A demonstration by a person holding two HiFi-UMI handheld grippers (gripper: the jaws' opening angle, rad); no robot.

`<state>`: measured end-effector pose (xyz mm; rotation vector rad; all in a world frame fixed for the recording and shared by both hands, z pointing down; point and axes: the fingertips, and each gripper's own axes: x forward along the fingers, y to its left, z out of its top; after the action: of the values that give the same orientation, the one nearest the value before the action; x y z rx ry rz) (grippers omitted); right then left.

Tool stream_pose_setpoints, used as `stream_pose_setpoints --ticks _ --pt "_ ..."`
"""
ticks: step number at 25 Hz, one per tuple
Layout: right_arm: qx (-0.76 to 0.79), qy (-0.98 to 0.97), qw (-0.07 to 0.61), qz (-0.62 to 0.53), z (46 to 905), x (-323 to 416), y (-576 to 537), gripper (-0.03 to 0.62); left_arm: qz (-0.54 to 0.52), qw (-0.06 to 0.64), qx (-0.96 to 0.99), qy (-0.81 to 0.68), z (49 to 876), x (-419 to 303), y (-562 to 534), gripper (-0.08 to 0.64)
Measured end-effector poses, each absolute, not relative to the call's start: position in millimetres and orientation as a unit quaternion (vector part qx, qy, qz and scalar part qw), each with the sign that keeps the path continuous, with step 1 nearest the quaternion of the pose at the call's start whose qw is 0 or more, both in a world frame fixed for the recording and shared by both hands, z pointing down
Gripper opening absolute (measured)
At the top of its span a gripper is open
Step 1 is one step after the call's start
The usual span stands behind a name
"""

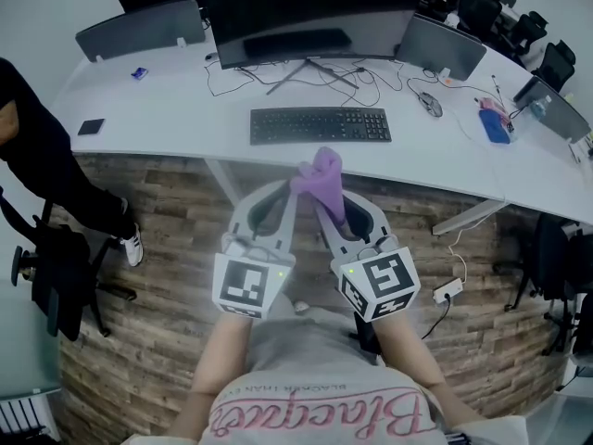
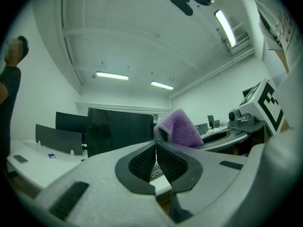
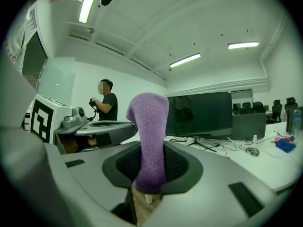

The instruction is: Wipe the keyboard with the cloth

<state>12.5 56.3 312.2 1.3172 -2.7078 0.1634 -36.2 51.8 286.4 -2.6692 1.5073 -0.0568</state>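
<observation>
Right gripper [image 1: 326,200] is clamping the purple cloth [image 1: 324,167], holding it upright in front of the desk [image 1: 185,109]. Left gripper [image 1: 293,189] is sitting pinched together, empty, just beside the cloth, with the keyboard [image 1: 320,125] lying on the desk beyond.

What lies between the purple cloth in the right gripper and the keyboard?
Nothing stands there: in the head view, only a bare strip of white desk separates the cloth, pinched in the right gripper, from the keyboard.

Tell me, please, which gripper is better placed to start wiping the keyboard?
Right. The right gripper is shut on the cloth, with the keyboard on the desk ahead. The left gripper is shut with nothing between its jaws.
</observation>
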Motion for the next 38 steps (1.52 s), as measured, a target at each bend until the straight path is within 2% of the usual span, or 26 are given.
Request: stream_pose_setpoints --ticks 12,22,38 --pt "0.424 -0.901 0.062 0.060 320 -7 -13 0.092 -0.033 0.030 -0.863 0.503 300 -58 -22 0.008" --pt "0.405 -0.907 0.088 0.069 332 -62 -115 0.092 -0.046 -0.003 -0.845 0.532 323 -125 -121 0.008" --pt "0.368 -0.902 0.139 0.179 414 -152 -236 0.092 -0.080 -0.081 -0.824 0.555 403 -200 -237 0.008"
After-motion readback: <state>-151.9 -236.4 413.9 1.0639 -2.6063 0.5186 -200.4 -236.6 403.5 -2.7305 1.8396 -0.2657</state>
